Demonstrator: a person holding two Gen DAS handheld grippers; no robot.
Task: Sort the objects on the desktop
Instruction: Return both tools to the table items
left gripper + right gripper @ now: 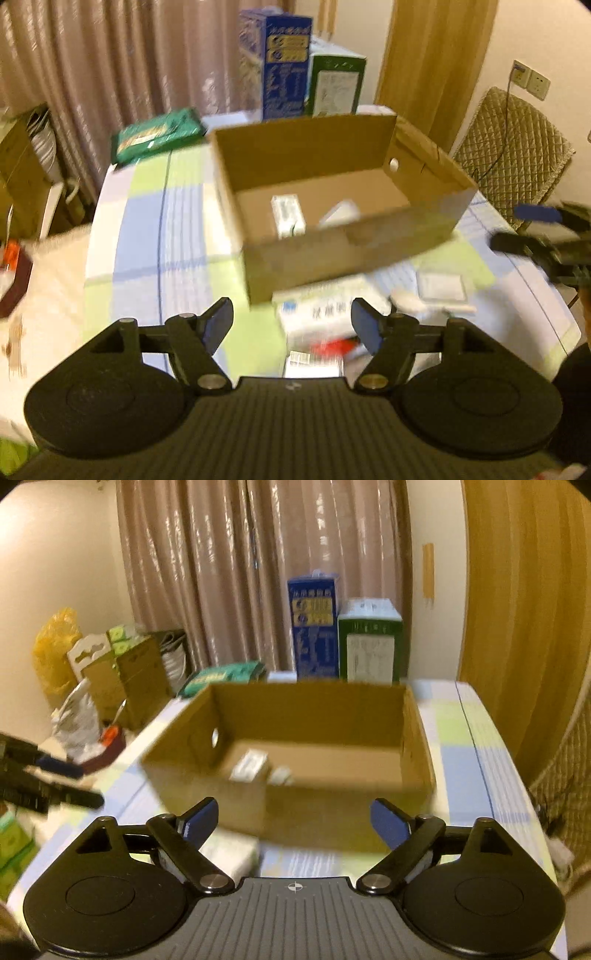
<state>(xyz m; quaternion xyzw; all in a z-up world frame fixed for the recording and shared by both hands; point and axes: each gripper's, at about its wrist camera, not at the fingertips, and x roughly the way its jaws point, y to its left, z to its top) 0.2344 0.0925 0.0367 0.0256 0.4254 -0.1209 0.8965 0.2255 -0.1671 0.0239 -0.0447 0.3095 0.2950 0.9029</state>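
Note:
An open cardboard box (332, 258) stands on the checked tablecloth, and two small white packets (288, 216) lie on its floor. My left gripper (291, 321) hovers in front of the box, open, with nothing between its fingers. Below it several loose items lie on the cloth, among them a white medicine box (321, 314) and a red-marked packet (332, 347). In the right wrist view the same box (207, 794) is just ahead of my right gripper (293, 819), which stands wide open and empty. A white box (232, 853) lies under its left finger. Both views are blurred.
A tall blue carton (284, 62) and a green-and-white carton (336, 85) stand behind the box, with a green packet (159, 133) at the table's far left. A quilted chair (513, 147) is to the right. Cardboard boxes and bags (122, 672) crowd the floor on the left.

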